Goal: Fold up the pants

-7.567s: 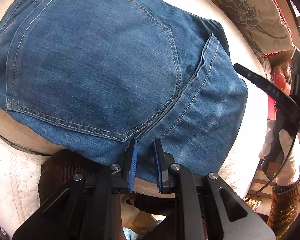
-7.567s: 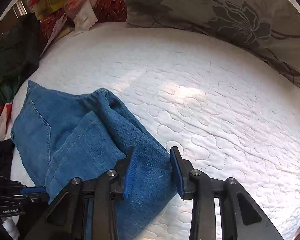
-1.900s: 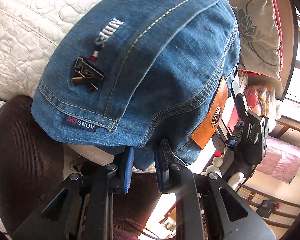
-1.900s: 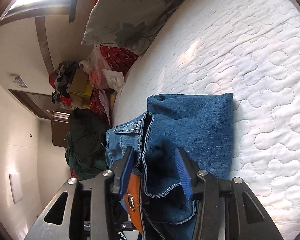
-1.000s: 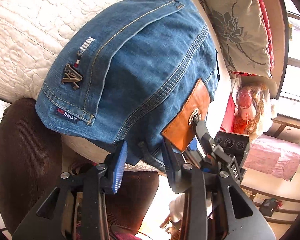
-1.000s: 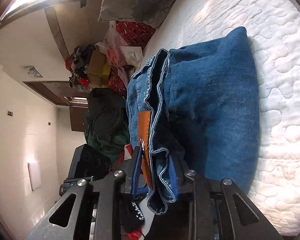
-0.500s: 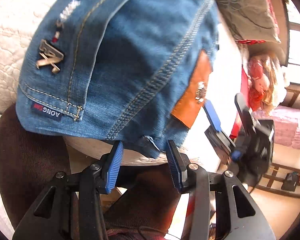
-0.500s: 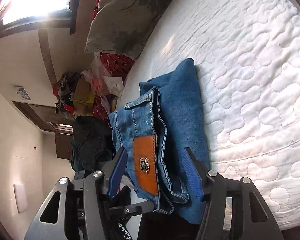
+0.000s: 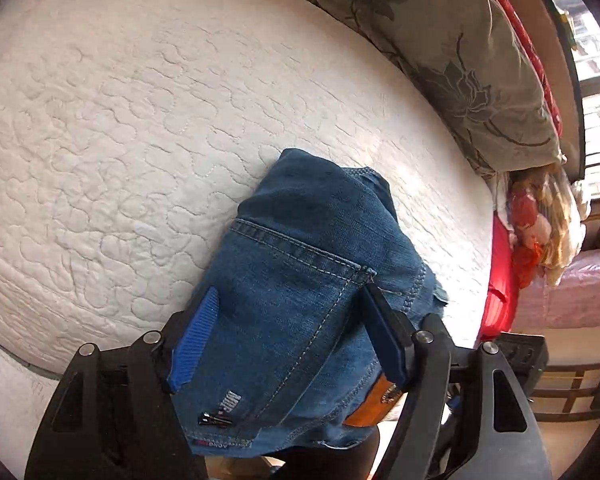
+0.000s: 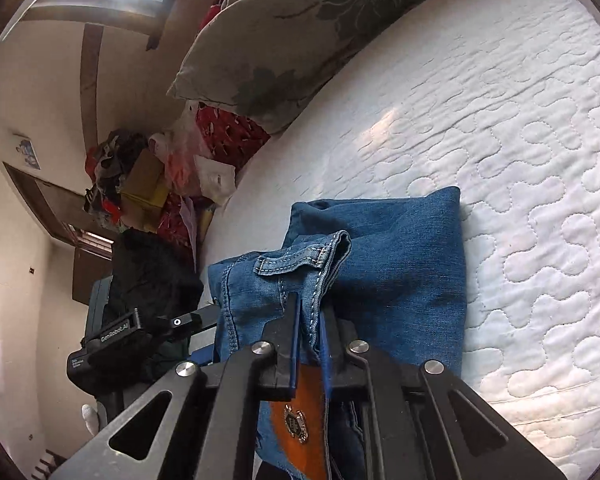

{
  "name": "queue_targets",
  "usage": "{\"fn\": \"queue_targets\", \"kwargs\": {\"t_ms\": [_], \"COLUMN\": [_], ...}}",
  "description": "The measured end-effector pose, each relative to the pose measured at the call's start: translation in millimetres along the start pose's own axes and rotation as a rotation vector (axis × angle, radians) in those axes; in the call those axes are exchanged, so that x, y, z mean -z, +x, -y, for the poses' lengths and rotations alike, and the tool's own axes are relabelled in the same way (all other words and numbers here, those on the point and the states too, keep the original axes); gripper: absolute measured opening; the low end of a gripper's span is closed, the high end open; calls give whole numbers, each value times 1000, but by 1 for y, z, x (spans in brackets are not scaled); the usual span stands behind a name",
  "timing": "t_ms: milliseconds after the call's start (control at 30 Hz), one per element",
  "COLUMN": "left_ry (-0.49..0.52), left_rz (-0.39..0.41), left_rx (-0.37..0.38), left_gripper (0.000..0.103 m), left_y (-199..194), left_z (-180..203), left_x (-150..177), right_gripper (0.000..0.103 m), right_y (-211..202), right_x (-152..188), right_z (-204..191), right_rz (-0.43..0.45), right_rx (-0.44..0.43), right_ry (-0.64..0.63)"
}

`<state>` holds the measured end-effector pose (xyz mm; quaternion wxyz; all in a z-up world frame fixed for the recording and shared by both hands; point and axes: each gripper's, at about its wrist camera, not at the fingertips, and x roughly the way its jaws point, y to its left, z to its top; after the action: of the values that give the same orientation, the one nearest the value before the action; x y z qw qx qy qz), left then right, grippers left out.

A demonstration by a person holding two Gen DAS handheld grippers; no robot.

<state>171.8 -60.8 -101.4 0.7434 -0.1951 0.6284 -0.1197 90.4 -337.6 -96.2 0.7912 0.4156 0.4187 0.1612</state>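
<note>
Clamping with the right gripper [image 10: 310, 308], jaws just now finishing closing, onto a folded-up edge of the waistband [image 10: 304, 260] of the jeans [image 10: 400, 260]; pinching denim tight between both pads, directly above the orange leather patch [image 10: 300, 420]. Spreading the left gripper [image 9: 288, 292] wide, jaws just now opening further, and straddling the folded bundle from above; keeping both blue pads at the sides of the denim without visibly pressing into it, so gripping nothing there. Looking down the left fingers onto a stitched back pocket and a small metal badge near the lower hem. Resting the jeans as a compact folded packet at the near edge of the white quilted mattress [image 9: 140, 100], hanging slightly over that edge, well apart from the grey floral pillow [image 9: 460, 60] along the far side.
</note>
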Motion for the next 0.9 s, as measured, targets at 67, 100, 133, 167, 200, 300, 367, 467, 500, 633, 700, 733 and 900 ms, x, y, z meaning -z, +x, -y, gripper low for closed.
{"fn": "queue_targets", "kwargs": {"t_ms": [67,100,133,167,200,300,367,467,500,633,700,733,900], "left_ry": [120,164,213,245,254,192,88,31,45,130,155,180,205], "left_rz": [25,31,42,48,51,26,22,65,65,30,29,48,90], "left_rx": [-103,-159,-212,-248,-248,-125,-12,37,30,-65,-151,-185,-209], "left_gripper": [73,75,76,76,76,76,75,75,76,76,79,81,86], "left_y": [20,31,33,37,36,13,-6,-22,-21,12,35,40,40], "left_z": [24,35,38,43,45,27,7,-2,3,31,38,43,53], "left_x": [2,4,9,10,11,6,-1,-12,-15,-21,-21,-20,-15], "right_gripper": [7,8,8,6,8,23,25,24,24,24,17,16,14], "right_y": [-4,0,6,9,7,-8,-19,-19,-13,17,34,39,33], "right_x": [1,2,4,7,8,5,2,-2,-2,-1,-1,-2,-6], "right_z": [15,25,35,41,42,33,18,-16,-26,-36,-19,-10,5], "right_rz": [23,5,-25,-38,-27,8,53,85,80,38,-10,-23,-38], "right_rx": [66,129,164,170,157,147,149,120,118,202,296,310,251], "right_ry": [23,24,22,31,43,41,-12,-143,-185,-277,-270,-264,-196]}}
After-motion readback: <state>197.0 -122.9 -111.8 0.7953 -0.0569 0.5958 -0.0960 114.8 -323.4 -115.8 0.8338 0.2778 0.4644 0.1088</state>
